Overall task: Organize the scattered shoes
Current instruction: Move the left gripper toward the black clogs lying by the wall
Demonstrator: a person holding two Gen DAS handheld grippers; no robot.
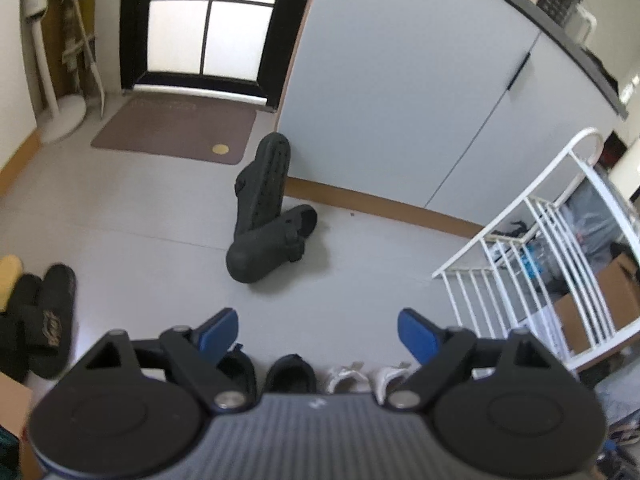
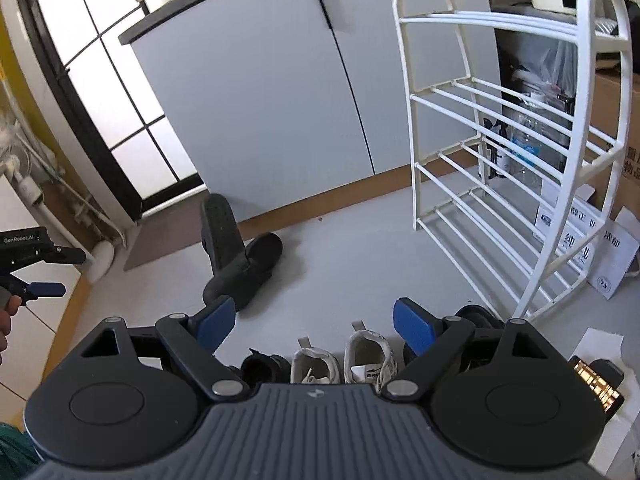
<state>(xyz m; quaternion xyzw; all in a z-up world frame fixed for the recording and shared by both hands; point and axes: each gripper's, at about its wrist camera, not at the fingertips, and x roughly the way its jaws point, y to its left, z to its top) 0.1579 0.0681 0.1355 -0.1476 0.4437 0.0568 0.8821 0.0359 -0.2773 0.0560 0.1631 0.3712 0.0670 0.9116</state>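
Taking the white shoe rack (image 2: pixel 516 152) as the fixed point, everything else sits to its left. Furthest from it, by the wall, a pair of black slides (image 1: pixel 48 316) lies flat beside a yellow sole, apparently not yet dealt with. Closer in, near the brown doormat (image 1: pixel 176 130), two black clogs (image 1: pixel 268 216) are heaped together: one stands nearly on end, leaning on the other that lies on its side. They look dropped rather than placed, and so are probably the next job.

The left gripper (image 1: pixel 318 332) hangs over bare floor, well short of the clogs, its blue pads spread wide with nothing between them. Just beneath it begins a row of shoes set side by side: a dark pair (image 1: pixel 290 372), then pale sneakers (image 1: pixel 360 374). That row seems to be the sorted part, lined up in front of the rack.

The right gripper (image 2: pixel 314 326) is likewise spread wide and empty, hovering above the white sneakers (image 2: pixel 348 356), with another dark shoe (image 2: pixel 476 318) right at the rack's foot. The rack's shelves are bare, so I would guess it is where the shoes end up.
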